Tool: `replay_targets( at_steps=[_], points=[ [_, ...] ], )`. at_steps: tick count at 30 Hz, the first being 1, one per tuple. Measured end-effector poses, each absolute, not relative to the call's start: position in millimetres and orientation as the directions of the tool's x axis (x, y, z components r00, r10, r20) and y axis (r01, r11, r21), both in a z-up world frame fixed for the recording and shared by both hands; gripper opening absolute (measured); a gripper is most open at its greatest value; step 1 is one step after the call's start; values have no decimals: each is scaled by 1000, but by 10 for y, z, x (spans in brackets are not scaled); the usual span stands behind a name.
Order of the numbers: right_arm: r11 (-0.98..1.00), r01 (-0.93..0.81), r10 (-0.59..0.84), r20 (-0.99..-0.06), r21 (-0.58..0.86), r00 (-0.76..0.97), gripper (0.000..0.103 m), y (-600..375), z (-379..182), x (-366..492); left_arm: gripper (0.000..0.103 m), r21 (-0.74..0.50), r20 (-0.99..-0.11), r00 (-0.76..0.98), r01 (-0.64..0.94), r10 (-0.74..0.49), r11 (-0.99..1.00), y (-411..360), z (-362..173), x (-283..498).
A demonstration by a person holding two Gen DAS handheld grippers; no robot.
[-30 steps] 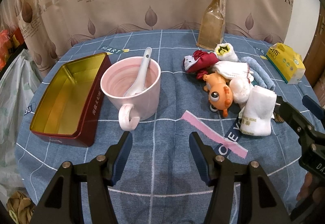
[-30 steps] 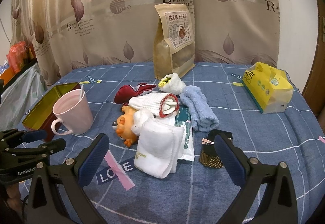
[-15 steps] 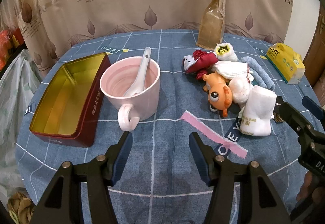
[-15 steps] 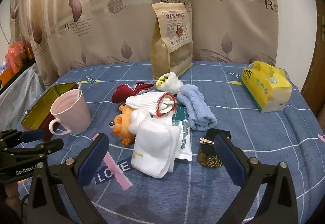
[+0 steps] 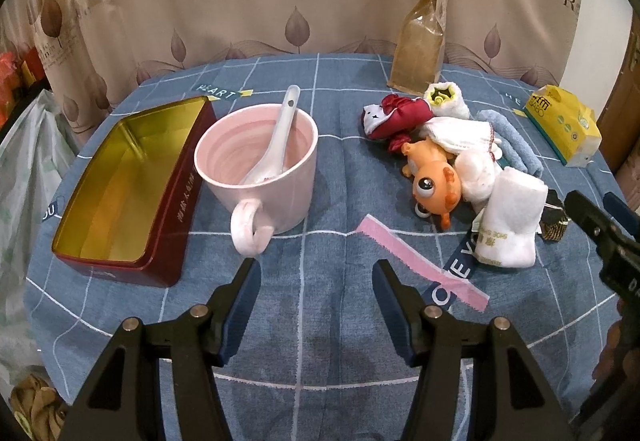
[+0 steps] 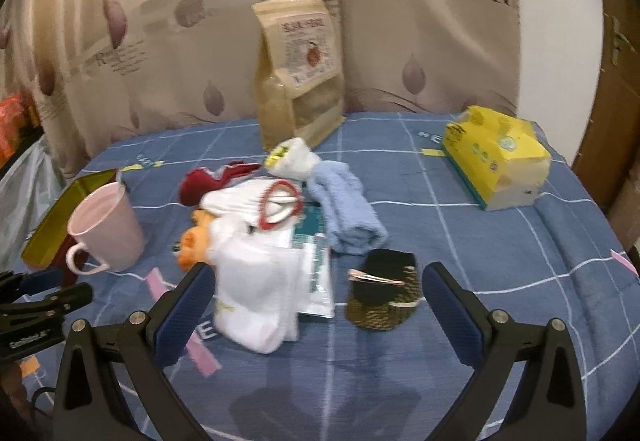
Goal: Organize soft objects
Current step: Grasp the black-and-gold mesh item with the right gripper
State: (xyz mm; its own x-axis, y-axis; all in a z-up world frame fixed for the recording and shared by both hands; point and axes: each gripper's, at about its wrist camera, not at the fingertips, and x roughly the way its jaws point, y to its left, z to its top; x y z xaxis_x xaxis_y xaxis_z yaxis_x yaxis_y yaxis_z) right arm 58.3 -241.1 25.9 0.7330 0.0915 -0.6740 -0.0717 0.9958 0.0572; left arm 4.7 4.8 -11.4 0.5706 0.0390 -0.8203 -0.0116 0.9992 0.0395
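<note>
Both tongs, left tongs [image 5: 314,279] and right tongs [image 6: 316,287], are spread and empty; the right nears the folded white towel [image 6: 256,293], likely bound for the gold tin [image 5: 120,185].

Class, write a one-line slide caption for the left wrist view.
Open left claw hovers before pink mug, red tin and heaped soft toys.

White folded towel [image 6: 256,295] fronts soft pile; blue cloth [image 6: 346,211] right.
</note>
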Motion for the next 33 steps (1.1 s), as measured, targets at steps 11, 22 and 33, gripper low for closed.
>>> replay_targets(
  at_steps=[11,22,33],
  points=[
    [999,19,-41,-747,-39,663,94,-2748,-5,819,59,35,-826,564,26,14,999,23,-204,120],
    [996,10,-82,-800,-94,594,88,-2790,-325,1081,59,39,-822,569,94,-22,995,-136,-234,157],
    [998,-37,-22,-817,-53,577,57,-2797,-467,1198,59,32,-824,560,199,-86,980,-422,-255,191]
  ],
)
